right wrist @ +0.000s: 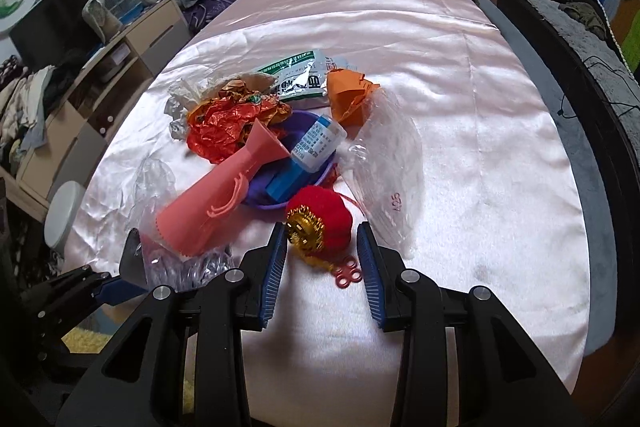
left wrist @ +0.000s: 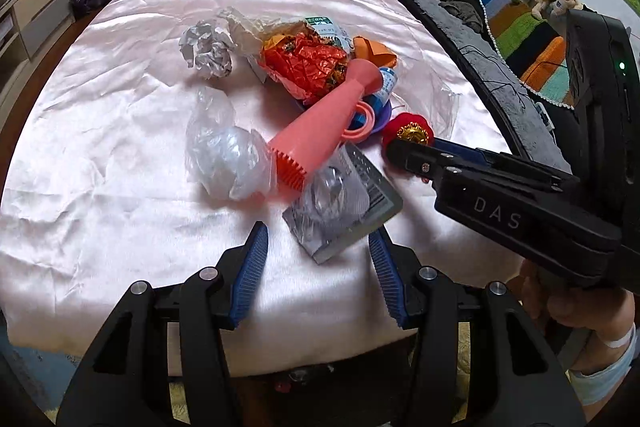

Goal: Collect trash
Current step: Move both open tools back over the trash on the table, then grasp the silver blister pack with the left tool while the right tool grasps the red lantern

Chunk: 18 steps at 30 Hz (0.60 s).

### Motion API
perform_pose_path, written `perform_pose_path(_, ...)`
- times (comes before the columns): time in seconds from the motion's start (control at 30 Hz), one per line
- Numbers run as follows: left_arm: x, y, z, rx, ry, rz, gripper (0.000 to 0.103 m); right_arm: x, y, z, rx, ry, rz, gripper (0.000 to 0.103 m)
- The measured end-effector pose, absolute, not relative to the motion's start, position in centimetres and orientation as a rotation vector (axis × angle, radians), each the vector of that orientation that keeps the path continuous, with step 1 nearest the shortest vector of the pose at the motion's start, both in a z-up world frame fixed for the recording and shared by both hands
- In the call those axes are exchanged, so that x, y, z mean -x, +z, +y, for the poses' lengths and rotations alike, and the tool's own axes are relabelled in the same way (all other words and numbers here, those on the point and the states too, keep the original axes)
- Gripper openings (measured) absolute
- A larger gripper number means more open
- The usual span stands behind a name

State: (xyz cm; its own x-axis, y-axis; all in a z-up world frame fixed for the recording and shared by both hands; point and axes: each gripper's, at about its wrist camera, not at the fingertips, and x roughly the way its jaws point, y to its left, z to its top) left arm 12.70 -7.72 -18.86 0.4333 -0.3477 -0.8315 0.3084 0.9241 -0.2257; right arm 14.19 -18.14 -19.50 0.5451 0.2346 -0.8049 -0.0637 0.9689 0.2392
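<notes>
A heap of trash lies on the pink satin table: crumpled white paper, orange-red foil wrapper, clear plastic wrap, a silver blister pack, a pink plastic cone and a purple bowl. My left gripper is open, just short of the blister pack. My right gripper is open around a red pompom ornament with a gold cap, its pads apart from it. The right gripper also shows in the left wrist view, beside the ornament.
A small white bottle and a blue box lie in the purple bowl. A clear bag, orange paper and a green-white packet lie nearby. A dark sofa runs along the right edge; drawers stand left.
</notes>
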Motion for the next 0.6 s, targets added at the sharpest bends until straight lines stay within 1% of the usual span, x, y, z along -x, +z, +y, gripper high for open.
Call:
perform_pose_path(0.07,-13.3,-18.9,-8.0,0.043,-0.413,1.044,0.049,-14.8,-19.5,-18.0,-0.176,0.174,0.976,0.038)
perform_pose_path(0.1,-13.5,-18.9,-8.2,0.039,-0.417,1.045,0.046,-15.0,-19.5,-18.0,-0.175,0.175,0.976,0.038)
perform_pose_path(0.13,-13.6,-18.9,-8.4,0.037,-0.426,1.046,0.04,-15.2,-19.5,-18.1,-0.177,0.177,0.976,0.038)
perform_pose_path(0.2,-13.6,-18.9,-8.6,0.025,-0.428,1.042,0.039,-15.3,-19.5,-18.0,-0.168,0.178,0.976,0.037)
perform_pose_path(0.23,-13.6,-18.9,-8.6,0.02,-0.43,1.04,0.038,-15.3,-19.5,-18.0,-0.166,0.178,0.975,0.034)
perform_pose_path(0.3,-13.3,-18.8,-8.4,0.023,-0.433,1.033,0.035,-15.1,-19.4,-18.1,-0.167,0.178,0.974,0.034)
perform_pose_path(0.6,-9.4,-16.2,-7.6,0.023,-0.455,0.988,0.034,-11.3,-16.3,-18.7,-0.193,0.213,0.921,0.034)
